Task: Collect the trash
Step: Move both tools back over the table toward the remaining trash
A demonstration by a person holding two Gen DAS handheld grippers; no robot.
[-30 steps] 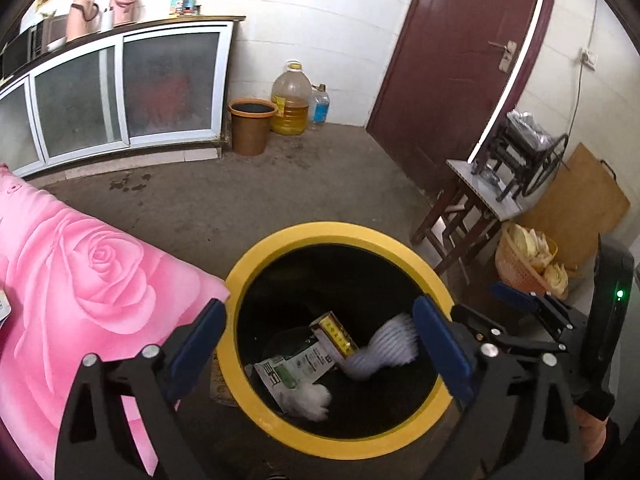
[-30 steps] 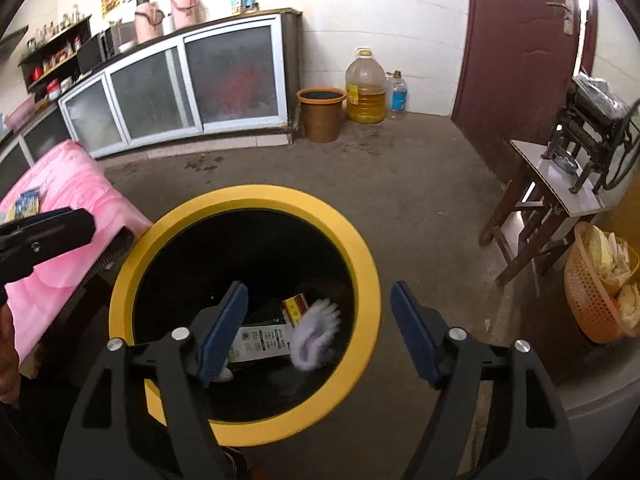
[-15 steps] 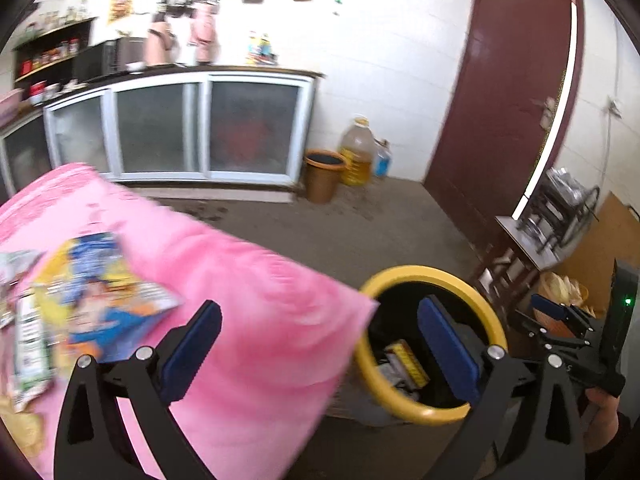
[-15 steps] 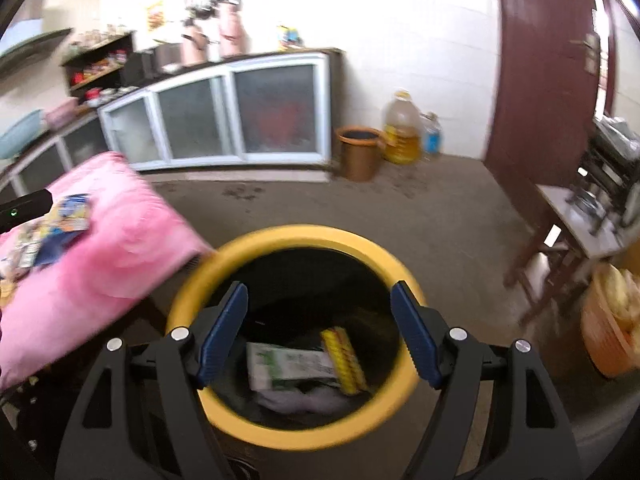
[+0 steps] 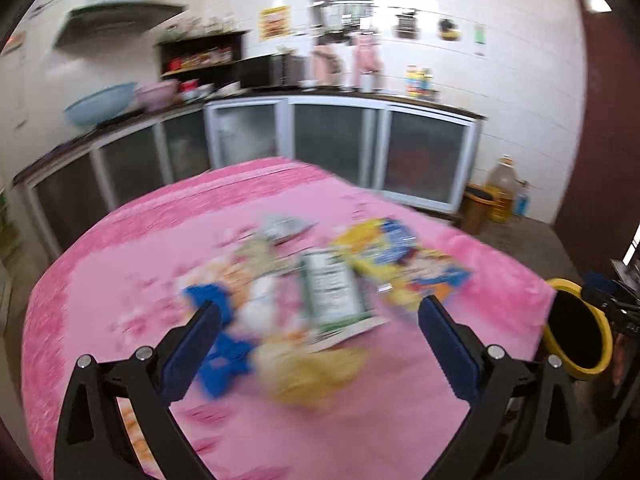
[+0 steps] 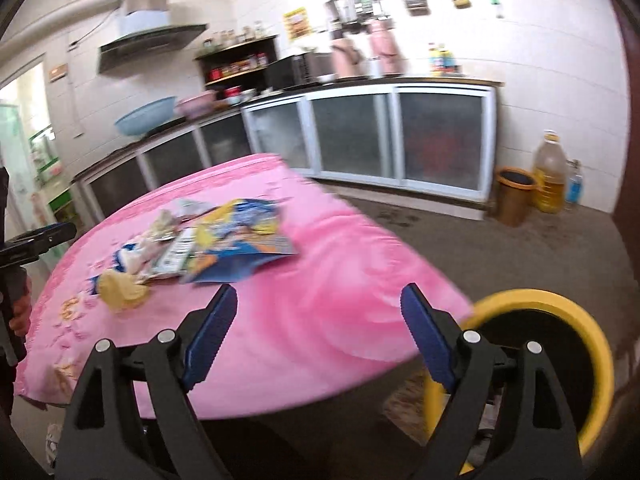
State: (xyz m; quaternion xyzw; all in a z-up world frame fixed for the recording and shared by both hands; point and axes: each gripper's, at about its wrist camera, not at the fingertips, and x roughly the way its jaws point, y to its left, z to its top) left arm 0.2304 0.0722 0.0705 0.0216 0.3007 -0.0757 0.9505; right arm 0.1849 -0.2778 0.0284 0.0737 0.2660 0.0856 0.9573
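Both tools empty. Left tool [image 5: 320, 320] spread wide above the trash pile [image 5: 320, 280] on the pink worktop [image 5: 120, 248]; right tool [image 6: 316, 324] also released, over the worktop edge beside the yellow-rimmed bin [image 6: 600, 364]. We judge we're on approach for a pick. Next: lower left tool onto one piece, likely the green-white wrapper [image 5: 334, 292], and clench. Left view is motion-blurred, so item edges and overlaps are unclear; bin contents aren't visible.
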